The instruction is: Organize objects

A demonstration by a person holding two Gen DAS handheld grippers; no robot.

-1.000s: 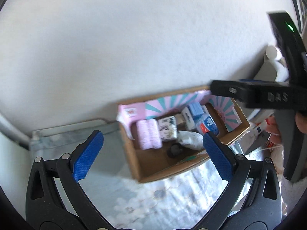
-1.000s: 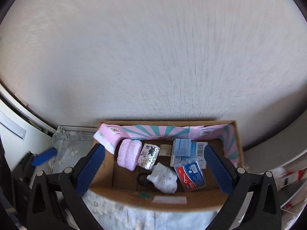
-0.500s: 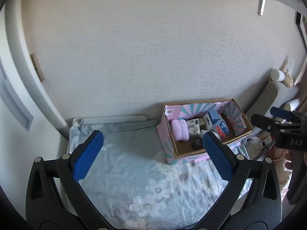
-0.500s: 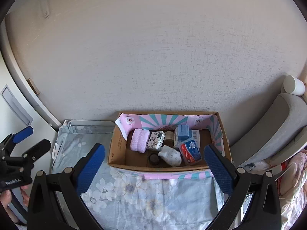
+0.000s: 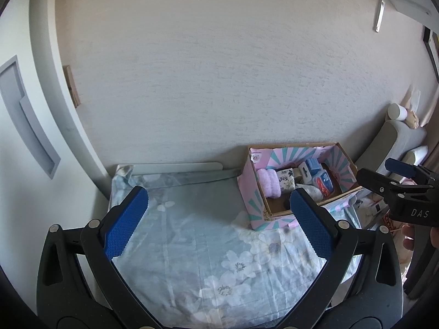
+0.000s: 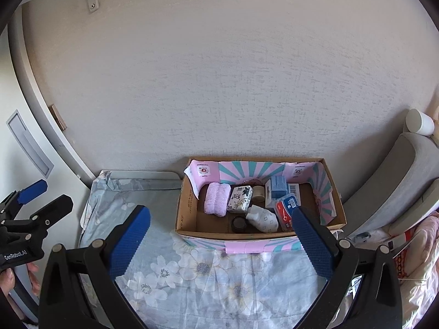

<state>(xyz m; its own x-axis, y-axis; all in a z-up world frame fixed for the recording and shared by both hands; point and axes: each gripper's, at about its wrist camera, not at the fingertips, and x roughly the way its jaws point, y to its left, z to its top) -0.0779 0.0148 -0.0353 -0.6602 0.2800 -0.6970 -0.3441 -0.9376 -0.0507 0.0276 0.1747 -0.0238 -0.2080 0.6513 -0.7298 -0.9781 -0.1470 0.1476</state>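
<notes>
A cardboard box [image 6: 189, 200] lined with pink and teal paper sits on a floral cloth against the wall. Inside lie a pink rolled towel [image 6: 216, 198], a floral tin [image 6: 240, 199], a blue box [image 6: 277, 190], a red and blue packet [image 6: 286, 211], a white pouch [image 6: 262, 218] and a dark round lid [image 6: 238, 223]. My right gripper [image 6: 219, 242] hangs open in front of the box, holding nothing. My left gripper [image 5: 218, 220] is open over the cloth, left of the box [image 5: 253, 192], also holding nothing.
The floral cloth [image 6: 208, 279] covers a small table against a textured wall. A grey cushioned seat [image 6: 395, 181] with a white cup [image 6: 419, 122] stands to the right. A white door [image 5: 24, 126] is on the left. Pink fabric and papers [image 6: 419, 249] lie at the right.
Both grippers have pulled back and up from the box, which now looks smaller and farther. More of the cloth and wall shows. Both stay open.
</notes>
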